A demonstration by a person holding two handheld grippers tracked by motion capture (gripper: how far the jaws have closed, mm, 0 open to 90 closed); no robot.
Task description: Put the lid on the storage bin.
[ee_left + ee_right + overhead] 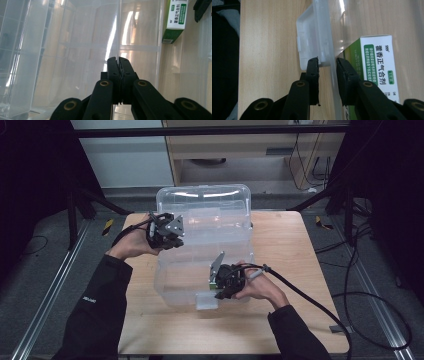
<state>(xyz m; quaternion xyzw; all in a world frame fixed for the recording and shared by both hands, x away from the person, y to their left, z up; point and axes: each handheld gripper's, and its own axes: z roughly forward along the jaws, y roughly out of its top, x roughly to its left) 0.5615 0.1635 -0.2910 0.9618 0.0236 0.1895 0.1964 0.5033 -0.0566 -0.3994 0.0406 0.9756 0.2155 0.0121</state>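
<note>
Clear plastic box [202,247] sits mid-table [280,320]. My left hand [134,245] reaches in from the box's left side; left gripper [167,232] is clamped tight on the thin left wall [117,37], jaws nearly together. My right hand [257,287] lies at the box's near right corner, right gripper [327,65] partly open, straddling the rim by the latch [310,40]; contact unclear. Green-and-white carton [378,67] lies inside the box.

Dim, dark-edged high view; glare streaks the clear plastic.
</note>
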